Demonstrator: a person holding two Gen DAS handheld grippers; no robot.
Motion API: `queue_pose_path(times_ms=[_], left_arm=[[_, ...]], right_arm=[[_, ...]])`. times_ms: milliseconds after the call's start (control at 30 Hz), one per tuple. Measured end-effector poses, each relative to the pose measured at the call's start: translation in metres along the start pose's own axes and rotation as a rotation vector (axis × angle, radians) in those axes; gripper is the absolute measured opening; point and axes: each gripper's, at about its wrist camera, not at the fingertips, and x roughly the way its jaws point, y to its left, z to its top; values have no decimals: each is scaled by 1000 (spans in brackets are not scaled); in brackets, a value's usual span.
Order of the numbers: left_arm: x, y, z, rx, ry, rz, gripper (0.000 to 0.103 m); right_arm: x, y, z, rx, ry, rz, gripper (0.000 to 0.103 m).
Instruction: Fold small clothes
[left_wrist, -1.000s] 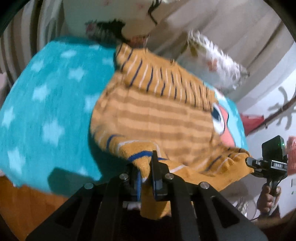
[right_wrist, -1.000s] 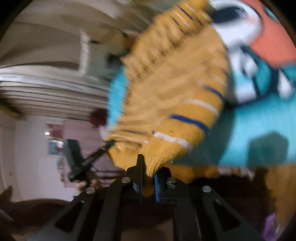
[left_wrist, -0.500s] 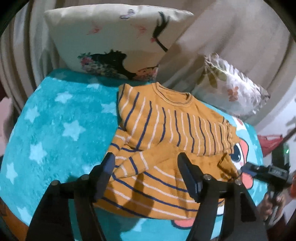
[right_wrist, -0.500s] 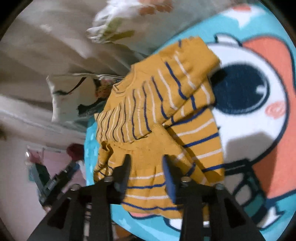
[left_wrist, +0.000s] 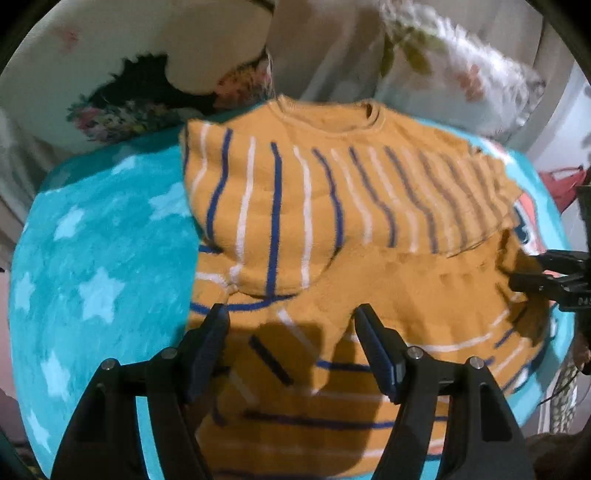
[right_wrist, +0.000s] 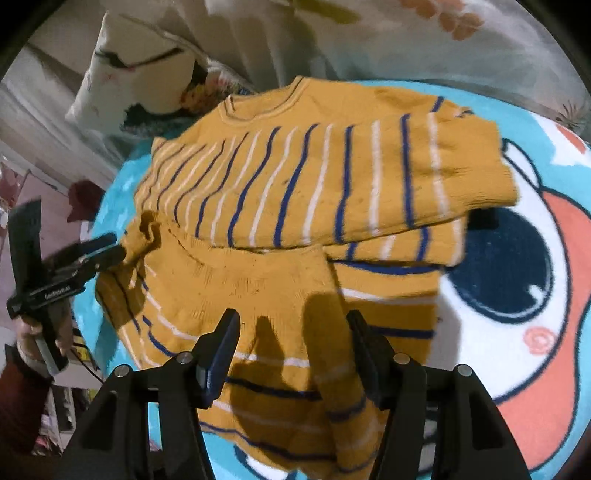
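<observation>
**Grippers let go; first fold lies on the sweater**

Both tools have come off the cloth. Nearest, the left gripper (left_wrist: 291, 332) hovers with its jaws spread wide and nothing between them, and the right gripper (right_wrist: 291, 332) stands the same way, empty, over the near hem. A second ago each pinched a corner of the yellow striped sweater (left_wrist: 332, 229) and carried it up; half a second ago the jaws had already parted. Now the cloth rests in layers, one part doubled over the other, so I judge one fold is down and the next grasp is being lined up.

One sweater, lying across the middle of the teal blanket (left_wrist: 96, 258), its neckline toward the far edge. Beyond it, two pillows: a cream one with a dark print (left_wrist: 147, 66) at the far left corner, a floral one (left_wrist: 461, 74) at the far right.
</observation>
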Motion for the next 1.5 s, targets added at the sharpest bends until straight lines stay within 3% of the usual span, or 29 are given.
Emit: queue_pose_path(times_ms=[67,100,133,200,300,467,533,600,700,833,967,1033,1133,1200,1367,1433,1500], left_arm=[[15,5,2,-2,68,-40,26],[16,7,2,-12,73,-81,17],[13,10,3,-25,65,-88,12],[1,17,4,-62,52,-118,10],[-34,31,4,-149,-10,-204,9],[-82,61,27,-252,-104,-283,8],[-80,75,47,-293,-111,-313,7],[-66,84,74,-307,-125,-282,6],[-29,88,106,-334,-111,-247,4],[15,95,117,-362,-56,-184,4],[31,95,114,-368,-30,-158,5],[26,95,109,-374,-47,-186,13],[8,91,101,-356,-83,-173,32],[-7,92,94,-343,-106,-160,38],[-40,100,71,-352,-139,-87,55],[-52,100,57,-354,-139,-11,55],[-59,101,44,-359,-132,39,56]], right_arm=[[8,1,-4,1,0,-53,54],[10,-2,-5,28,0,-60,27],[12,-6,-5,64,5,-62,15],[7,-12,-6,114,-1,-58,9],[-14,-12,-7,130,-27,-67,9],[-84,6,7,123,-156,0,9],[-107,9,27,112,-218,14,9],[-114,6,51,113,-255,24,9],[-94,-10,93,132,-280,-14,9],[-26,-36,132,204,-210,-70,9],[26,-66,137,326,-132,-71,10],[34,-78,136,374,-137,-55,10],[30,-83,140,384,-140,-48,16],[17,-85,144,376,-163,-82,23],[-48,-68,146,381,-321,-238,32],[-62,-43,144,345,-366,-190,32],[-53,-9,142,277,-334,-80,32]])
